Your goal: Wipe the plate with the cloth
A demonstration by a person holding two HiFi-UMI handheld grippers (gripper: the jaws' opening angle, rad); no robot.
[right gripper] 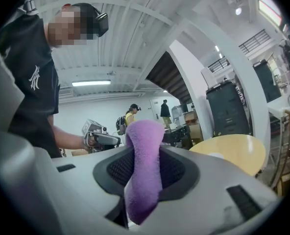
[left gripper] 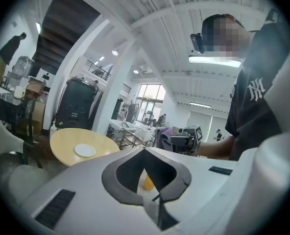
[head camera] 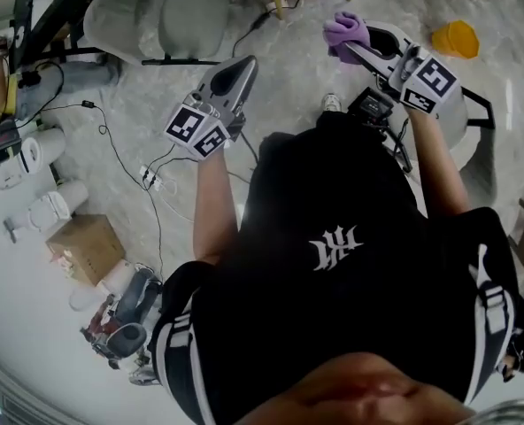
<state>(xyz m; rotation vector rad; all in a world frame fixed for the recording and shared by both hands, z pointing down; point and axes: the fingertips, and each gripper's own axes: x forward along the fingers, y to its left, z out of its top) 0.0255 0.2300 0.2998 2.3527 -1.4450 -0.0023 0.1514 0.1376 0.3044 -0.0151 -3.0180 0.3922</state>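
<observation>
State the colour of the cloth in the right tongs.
Purple cloth, best in right gripper view.

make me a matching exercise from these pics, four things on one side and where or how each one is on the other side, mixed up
Things
1. cloth
2. plate
3. left gripper
4. yellow thing

Place or state
a. on the floor
b. shut, nothing in it
c. clamped in the right gripper
d. on the round table

Pairs: 1-c, 2-d, 3-b, 4-a
</observation>
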